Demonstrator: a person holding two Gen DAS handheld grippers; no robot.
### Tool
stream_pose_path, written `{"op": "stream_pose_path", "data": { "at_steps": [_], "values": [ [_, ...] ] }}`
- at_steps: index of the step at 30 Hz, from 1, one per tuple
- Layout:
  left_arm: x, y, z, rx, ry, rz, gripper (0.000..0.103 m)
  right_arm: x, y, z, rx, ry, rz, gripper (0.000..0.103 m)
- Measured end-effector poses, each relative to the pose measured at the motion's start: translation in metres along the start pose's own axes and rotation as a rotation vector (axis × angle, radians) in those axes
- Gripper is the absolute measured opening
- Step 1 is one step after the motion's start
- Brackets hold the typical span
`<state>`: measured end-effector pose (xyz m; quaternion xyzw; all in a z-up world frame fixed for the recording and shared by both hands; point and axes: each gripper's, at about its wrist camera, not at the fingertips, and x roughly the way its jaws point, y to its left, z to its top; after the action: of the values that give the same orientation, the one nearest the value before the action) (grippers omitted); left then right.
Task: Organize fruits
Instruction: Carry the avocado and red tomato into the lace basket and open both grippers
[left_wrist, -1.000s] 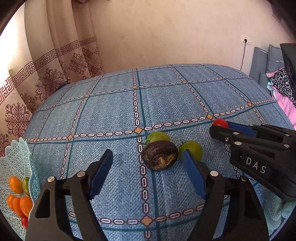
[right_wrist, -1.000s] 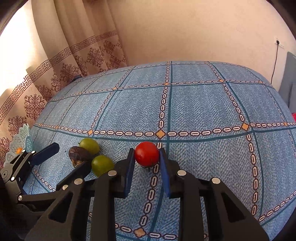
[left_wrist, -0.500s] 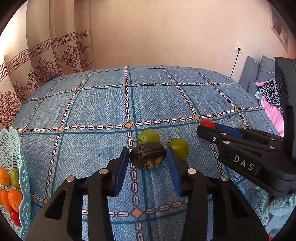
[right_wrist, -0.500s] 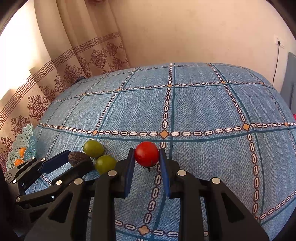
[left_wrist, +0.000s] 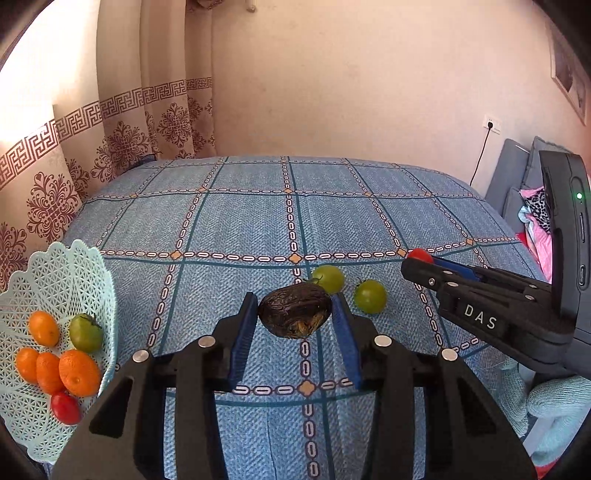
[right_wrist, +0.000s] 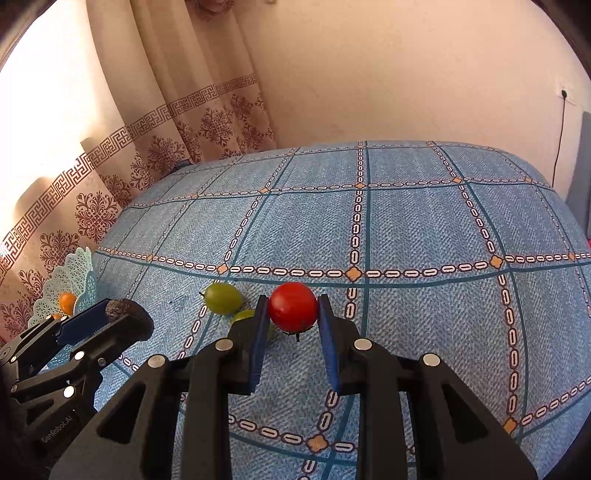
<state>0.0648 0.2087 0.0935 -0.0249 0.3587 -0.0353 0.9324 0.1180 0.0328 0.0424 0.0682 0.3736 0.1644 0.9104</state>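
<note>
Left gripper (left_wrist: 294, 312) clamps a dark wrinkled fruit (left_wrist: 294, 313); right gripper (right_wrist: 291, 310) grips a red tomato (right_wrist: 292, 305); two green tomatoes (left_wrist: 370, 296) lie on the blue tablecloth (left_wrist: 240, 221); at its left edge, the lattice basket (left_wrist: 66, 273) holds oranges (left_wrist: 78, 372), one green tomato (left_wrist: 85, 332), one red (left_wrist: 65, 408).

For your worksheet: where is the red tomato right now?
The red tomato sits clamped between the right tongs, above the blue tablecloth, just right of two green tomatoes.
</note>
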Motion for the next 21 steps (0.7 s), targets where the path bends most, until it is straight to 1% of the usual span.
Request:
{"op": "stream_pose_path", "data": {
  "at_steps": [4, 10, 13, 17, 21],
  "values": [
    [-0.014, 0.013, -0.002, -0.028, -0.016, 0.039, 0.043, -0.005, 0.01, -0.001, -0.015, -0.009, 0.018, 0.026],
    [-0.042, 0.035, -0.005, -0.062, -0.062, 0.103, 0.043, -0.014, 0.029, -0.003, -0.047, -0.024, 0.053, 0.026],
    [-0.055, 0.05, -0.007, -0.09, -0.081, 0.128, 0.043, -0.019, 0.039, -0.005, -0.066, -0.028, 0.075, 0.026],
    [-0.07, 0.071, -0.011, -0.113, -0.101, 0.186, 0.043, -0.027, 0.057, -0.008, -0.102, -0.034, 0.103, 0.026],
    [-0.081, 0.094, -0.016, -0.136, -0.107, 0.232, 0.043, -0.033, 0.077, -0.01, -0.14, -0.039, 0.124, 0.026]
  ]
}}
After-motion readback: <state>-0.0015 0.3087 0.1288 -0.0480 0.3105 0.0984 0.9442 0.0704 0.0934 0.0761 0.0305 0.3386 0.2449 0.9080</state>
